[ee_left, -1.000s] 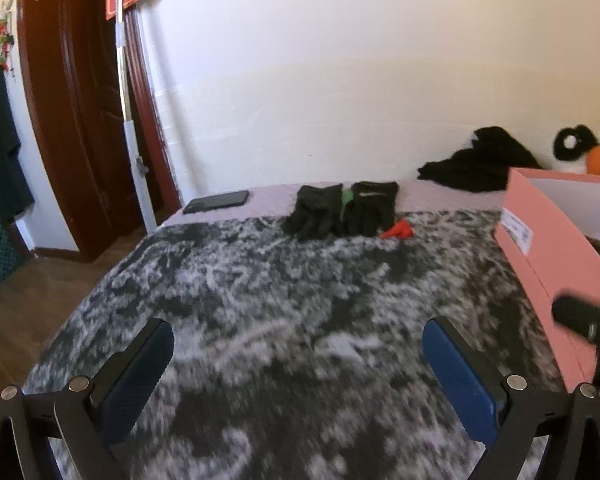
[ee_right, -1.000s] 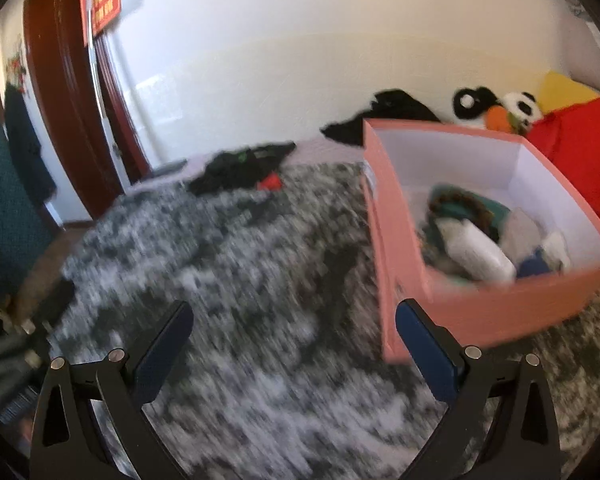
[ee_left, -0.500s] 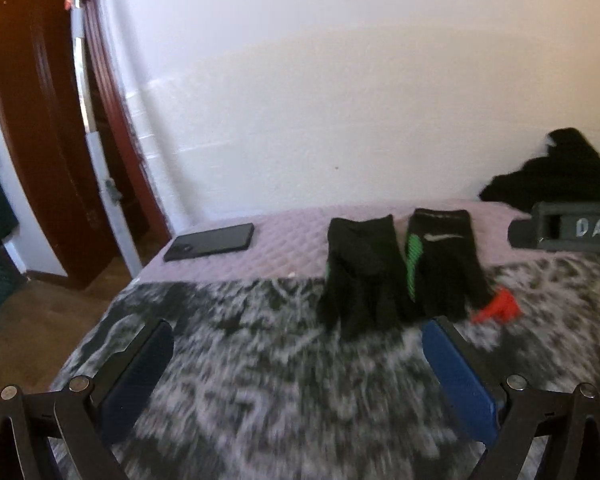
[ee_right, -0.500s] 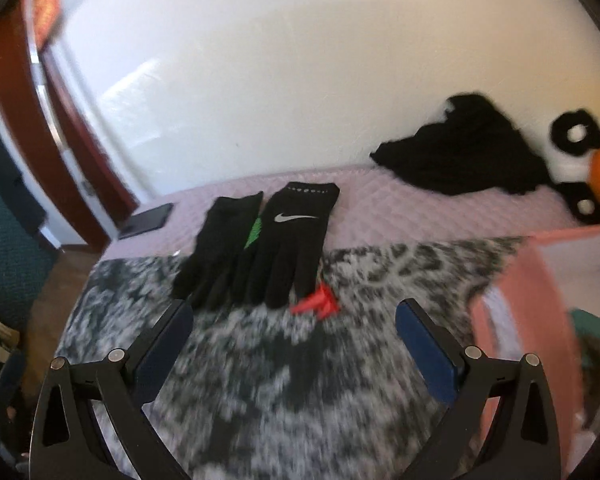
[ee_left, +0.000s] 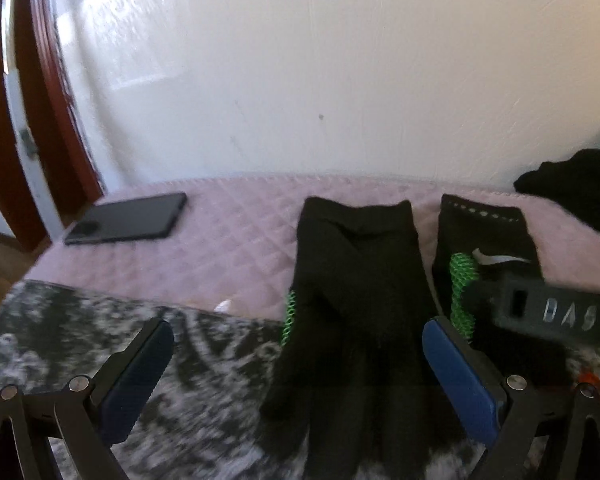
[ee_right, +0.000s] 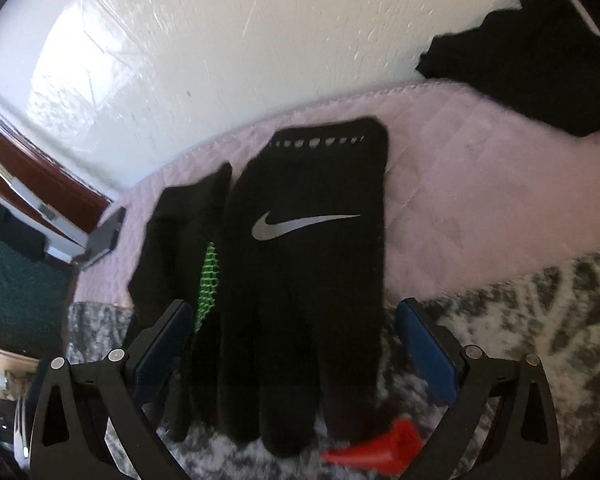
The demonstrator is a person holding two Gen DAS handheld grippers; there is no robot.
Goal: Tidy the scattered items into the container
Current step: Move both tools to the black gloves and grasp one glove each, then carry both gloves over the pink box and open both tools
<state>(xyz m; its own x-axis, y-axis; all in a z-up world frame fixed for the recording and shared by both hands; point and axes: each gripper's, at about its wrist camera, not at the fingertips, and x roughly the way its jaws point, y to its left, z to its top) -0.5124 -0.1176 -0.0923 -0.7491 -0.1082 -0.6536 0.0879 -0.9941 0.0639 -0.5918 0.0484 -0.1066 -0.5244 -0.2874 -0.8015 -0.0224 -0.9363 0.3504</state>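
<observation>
Two black gloves lie side by side where a pink quilted sheet (ee_left: 240,248) meets a grey mottled blanket (ee_left: 80,340). The plain glove (ee_left: 356,320) with green mesh lies between my left gripper's (ee_left: 300,364) open blue fingers, nearer the right one. The glove with a silver swoosh (ee_right: 300,260) lies between my right gripper's (ee_right: 296,352) open fingers; its partner (ee_right: 176,248) is just left of it. In the left wrist view the right gripper's body (ee_left: 556,312) covers part of the swoosh glove (ee_left: 484,232). A small red piece (ee_right: 376,452) rests by the glove's fingertips. No container is in view.
A dark phone (ee_left: 128,218) lies on the sheet at the left, near a red-brown door frame (ee_left: 40,120). A black garment (ee_right: 540,60) is heaped against the white wall at the right. The wall runs close behind the gloves.
Both grippers have moved forward across the blanket to the gloves. The pink box has dropped out of both views. Each gripper now straddles a glove, fingers still apart.
</observation>
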